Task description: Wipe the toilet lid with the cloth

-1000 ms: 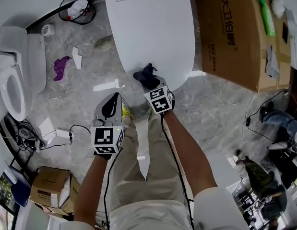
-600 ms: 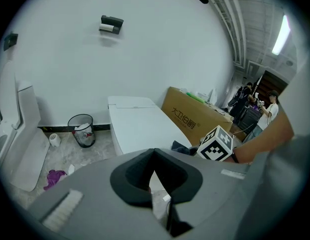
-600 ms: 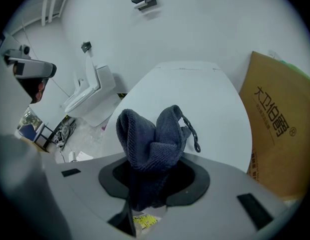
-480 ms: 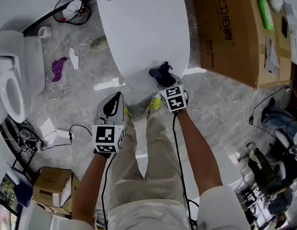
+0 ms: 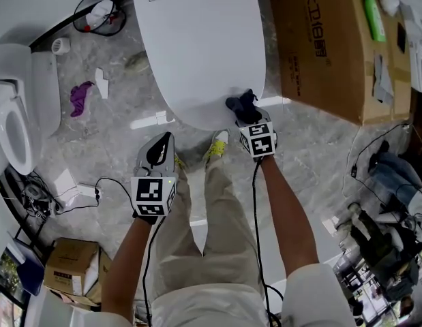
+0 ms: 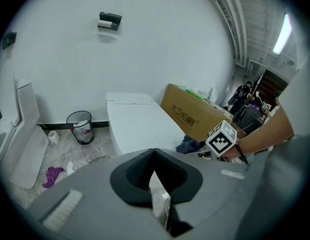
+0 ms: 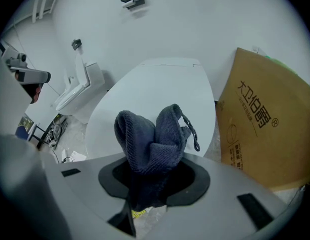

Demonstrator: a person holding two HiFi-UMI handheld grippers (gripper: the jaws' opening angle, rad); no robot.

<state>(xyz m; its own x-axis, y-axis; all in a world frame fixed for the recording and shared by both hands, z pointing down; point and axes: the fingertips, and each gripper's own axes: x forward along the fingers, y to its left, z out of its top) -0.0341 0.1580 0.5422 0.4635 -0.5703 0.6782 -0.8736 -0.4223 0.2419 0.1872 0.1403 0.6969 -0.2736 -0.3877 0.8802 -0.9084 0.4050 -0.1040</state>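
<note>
Fingers of the right gripper [image 5: 249, 120] clamp a bunched dark blue terry cloth [image 7: 152, 139] at the front edge of the white oval toilet lid [image 5: 197, 46], towards its right side. Left gripper [image 5: 158, 148] hangs short of the lid, fingers together, empty.

Head cam steep down; gripper cams fwd; all share toilet lid [image 5: 197, 46].

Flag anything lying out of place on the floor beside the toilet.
Litter is strewn on the floor left of the toilet lid: a purple rag, a white paper scrap, a crumpled grey wad and a paper roll, all outside the wire wastebasket.
</note>
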